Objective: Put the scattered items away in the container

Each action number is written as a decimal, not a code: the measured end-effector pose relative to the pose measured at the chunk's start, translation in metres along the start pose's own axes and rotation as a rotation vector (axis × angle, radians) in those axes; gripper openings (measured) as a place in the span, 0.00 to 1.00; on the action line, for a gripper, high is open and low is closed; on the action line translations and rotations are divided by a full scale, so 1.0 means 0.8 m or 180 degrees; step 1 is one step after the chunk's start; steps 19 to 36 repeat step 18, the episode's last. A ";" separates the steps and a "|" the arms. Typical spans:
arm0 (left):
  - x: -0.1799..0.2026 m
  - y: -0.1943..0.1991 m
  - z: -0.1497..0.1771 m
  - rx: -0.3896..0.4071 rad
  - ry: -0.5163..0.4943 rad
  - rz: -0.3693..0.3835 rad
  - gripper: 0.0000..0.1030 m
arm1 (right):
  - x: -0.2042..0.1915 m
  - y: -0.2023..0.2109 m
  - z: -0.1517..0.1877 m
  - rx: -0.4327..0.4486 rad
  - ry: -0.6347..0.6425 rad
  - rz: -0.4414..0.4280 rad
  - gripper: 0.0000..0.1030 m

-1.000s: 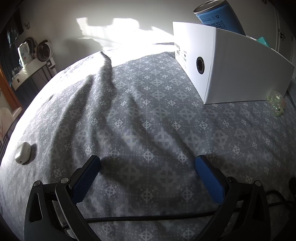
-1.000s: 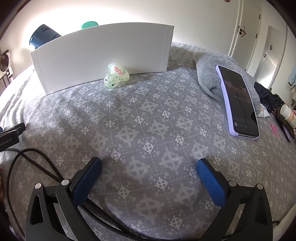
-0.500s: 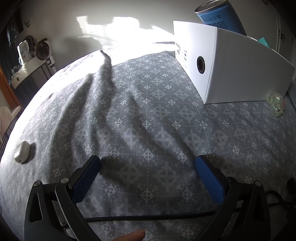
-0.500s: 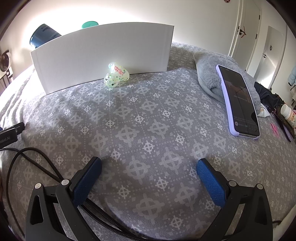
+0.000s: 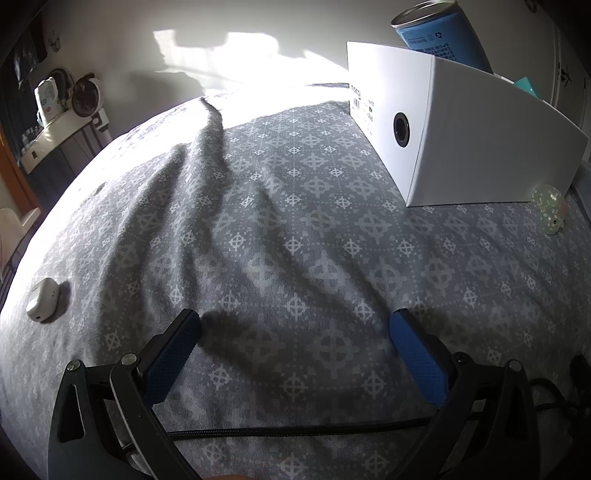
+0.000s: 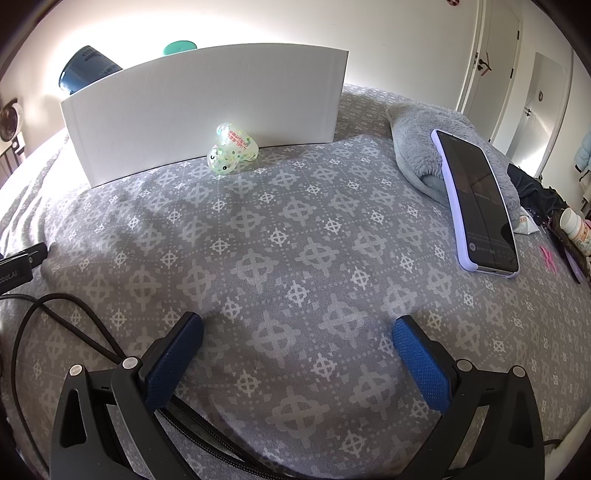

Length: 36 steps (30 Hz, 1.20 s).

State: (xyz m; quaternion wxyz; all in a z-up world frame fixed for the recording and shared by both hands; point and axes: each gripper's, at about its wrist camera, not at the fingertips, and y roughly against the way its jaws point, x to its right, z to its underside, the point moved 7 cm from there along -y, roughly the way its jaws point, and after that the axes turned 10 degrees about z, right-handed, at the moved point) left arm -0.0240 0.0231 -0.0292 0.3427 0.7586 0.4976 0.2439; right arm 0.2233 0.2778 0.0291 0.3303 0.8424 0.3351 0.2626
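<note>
A white box (image 5: pixel 461 140) stands on the grey patterned bed, with a blue can (image 5: pixel 439 33) and a teal item (image 5: pixel 526 84) inside; it also shows in the right wrist view (image 6: pixel 207 110). A small translucent green toy (image 6: pixel 231 153) lies against the box's front wall, and shows at the box's right corner in the left wrist view (image 5: pixel 550 208). A white earbud case (image 5: pixel 42 299) lies far left. A phone in a lilac case (image 6: pixel 476 203) leans on a grey plush item (image 6: pixel 417 147). My left gripper (image 5: pixel 295 328) and right gripper (image 6: pixel 297 332) are open and empty, low over the bedspread.
Black cables (image 6: pixel 55 325) trail on the bed at the left. A pill bottle (image 6: pixel 574 225) and small items sit at the far right edge. A shelf with a small fan (image 5: pixel 85 96) stands beyond the bed's left side. White doors (image 6: pixel 491 66) are behind.
The left wrist view has shifted slightly, with the earbud case a little lower and further right in frame. The right gripper has not moved. Both grippers stay open.
</note>
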 end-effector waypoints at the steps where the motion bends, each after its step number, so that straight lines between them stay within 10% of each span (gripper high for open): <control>1: 0.000 0.000 0.001 -0.0001 0.0001 0.0003 1.00 | 0.000 0.000 0.000 -0.0001 0.0000 0.0000 1.00; 36: 0.001 0.006 0.006 -0.0001 -0.0060 -0.0100 1.00 | -0.001 0.000 0.000 0.0000 0.0002 0.0003 1.00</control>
